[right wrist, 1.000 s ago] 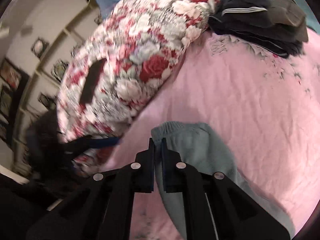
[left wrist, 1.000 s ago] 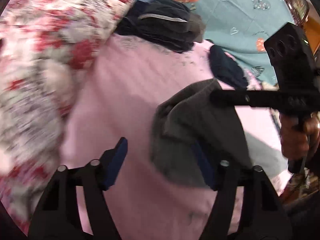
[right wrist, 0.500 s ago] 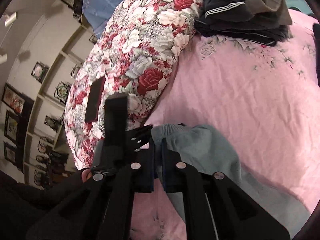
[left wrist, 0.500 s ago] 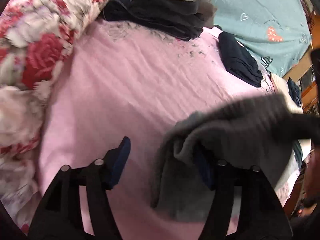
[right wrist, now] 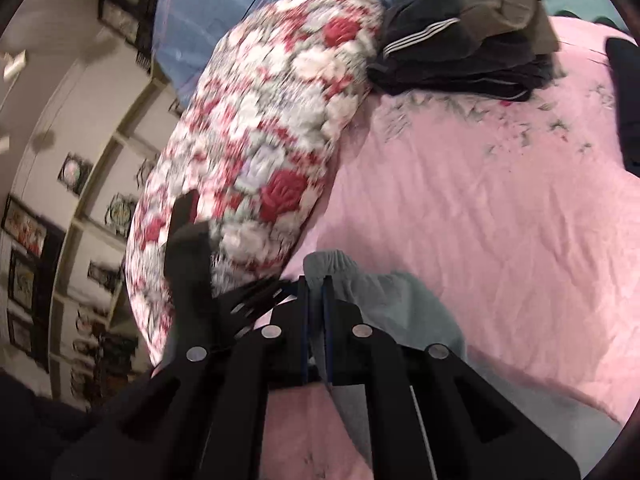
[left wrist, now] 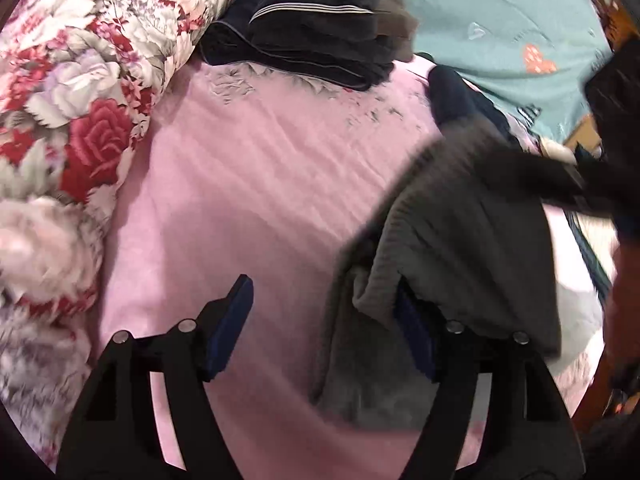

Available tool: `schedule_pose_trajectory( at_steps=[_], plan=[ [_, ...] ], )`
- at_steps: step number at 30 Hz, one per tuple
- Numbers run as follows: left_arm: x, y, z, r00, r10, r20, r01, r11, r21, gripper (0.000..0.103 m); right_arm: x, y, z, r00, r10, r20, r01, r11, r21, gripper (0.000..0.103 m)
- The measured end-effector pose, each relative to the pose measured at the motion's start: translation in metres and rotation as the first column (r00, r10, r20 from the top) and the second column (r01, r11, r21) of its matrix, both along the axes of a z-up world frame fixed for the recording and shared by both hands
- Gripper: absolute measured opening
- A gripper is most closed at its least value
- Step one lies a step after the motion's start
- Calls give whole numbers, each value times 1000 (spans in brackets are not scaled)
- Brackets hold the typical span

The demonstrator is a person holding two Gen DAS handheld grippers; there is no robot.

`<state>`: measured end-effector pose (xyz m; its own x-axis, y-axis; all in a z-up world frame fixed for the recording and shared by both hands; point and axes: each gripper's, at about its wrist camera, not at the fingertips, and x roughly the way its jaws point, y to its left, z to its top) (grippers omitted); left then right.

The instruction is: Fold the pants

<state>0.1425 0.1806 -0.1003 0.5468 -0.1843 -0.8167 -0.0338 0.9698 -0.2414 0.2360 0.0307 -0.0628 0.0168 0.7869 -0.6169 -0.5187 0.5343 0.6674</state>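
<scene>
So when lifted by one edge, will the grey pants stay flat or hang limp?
Probably limp: the grey pants already drape in soft folds over one finger of the left gripper, whose fingers are opening. The knit looks thick, so likely not slippery in the right gripper.

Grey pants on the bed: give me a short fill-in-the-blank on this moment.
1. The right claw is shut on the ____ of the grey pants.
2. The left claw is ____, with cloth draped over one finger only.
3. The pants lie on a ____ sheet.
4. The folded dark clothes lie beside a ____ quilt.

Missing: waistband; opening; pink; floral
</scene>
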Motion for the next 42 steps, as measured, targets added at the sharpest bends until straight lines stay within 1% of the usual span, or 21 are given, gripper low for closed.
schedule_pose_trajectory(
  at_steps=[4, 6, 9, 12, 15, 18, 20, 22, 23, 26, 30, 31, 32, 33, 34, 35, 37, 38, 39, 40, 42],
  plan=[
    [-11, -4, 0, 998, -65, -6, 64, 998, -25, 72, 6, 3, 0, 1000, -7, 11, 7, 1000, -5, 6],
    [-13, -6, 0, 996, -89, 0, 89, 996, -17, 73, 8, 3, 1, 1000, -13, 18, 13, 1000, -8, 6],
    [-3, 0, -14, 999, -34, -36, 34, 999, 1, 72, 8, 3, 0, 1000, -20, 15, 21, 1000, -6, 6],
    [18, 6, -28, 997, 28, -66, -28, 1000, 2, 71, 1, 5, 2, 1000, 10, 18, -10, 1000, -6, 6],
    [30, 5, -34, 996, 51, -71, -46, 997, 60, 74, -17, 10, 8, 997, 72, 34, -72, 997, -6, 6],
    [24, 11, -28, 992, 71, -102, -65, 996, 62, 74, -43, 22, 3, 985, 165, 55, -163, 986, -47, 6],
    [11, 13, -25, 987, 78, -144, -61, 991, 116, 74, -57, 26, -8, 981, 192, 35, -190, 980, -52, 6],
    [-6, 16, -13, 981, 114, -160, -80, 976, 204, 75, -63, 25, -17, 984, 175, -16, -175, 984, -14, 6],
    [-13, 19, -7, 979, 119, -168, -80, 971, 225, 75, -64, 25, -20, 986, 167, -21, -167, 986, -7, 6],
    [-38, 33, 24, 976, 161, -147, -118, 957, 263, 76, -65, 26, -27, 987, 149, -57, -148, 989, 27, 6],
    [-62, 49, 55, 969, 226, -98, -186, 933, 308, 76, -73, 38, -43, 976, 192, -106, -190, 981, 26, 7],
    [-65, 50, 60, 969, 233, -85, -196, 930, 311, 76, -77, 40, -49, 971, 206, -121, -206, 978, 12, 12],
    [-66, 50, 65, 968, 239, -71, -206, 927, 312, 76, -83, 46, -60, 968, 216, -129, -222, 974, -35, 16],
    [-65, 50, 67, 968, 243, -62, -212, 926, 314, 76, -88, 51, -66, 969, 216, -122, -228, 969, -94, 29],
    [-62, 47, 71, 970, 240, -45, -215, 926, 311, 76, -95, 53, -69, 969, 222, -109, -237, 959, -157, 34],
    [-59, 43, 74, 972, 231, -31, -211, 929, 305, 76, -99, 50, -65, 967, 232, -105, -246, 957, -154, 34],
    [-52, 27, 79, 982, 191, -2, -183, 945, 272, 78, -102, 32, -44, 971, 230, -72, -236, 968, -90, 34],
    [-47, 17, 79, 986, 164, 10, -161, 956, 245, 84, -99, 10, -28, 980, 196, -37, -198, 978, -65, 35],
    [-43, 5, 78, 991, 134, 20, -135, 966, 219, 86, -94, -9, -20, 987, 161, -24, -162, 985, -56, 39],
    [-37, -10, 73, 994, 101, 30, -104, 977, 186, 86, -87, -30, -14, 993, 113, -22, -114, 992, -52, 45],
    [-26, -36, 60, 999, 47, 19, -49, 990, 130, 86, -65, -85, -9, 999, 3, -40, -6, 998, -62, 47]
  ],
)
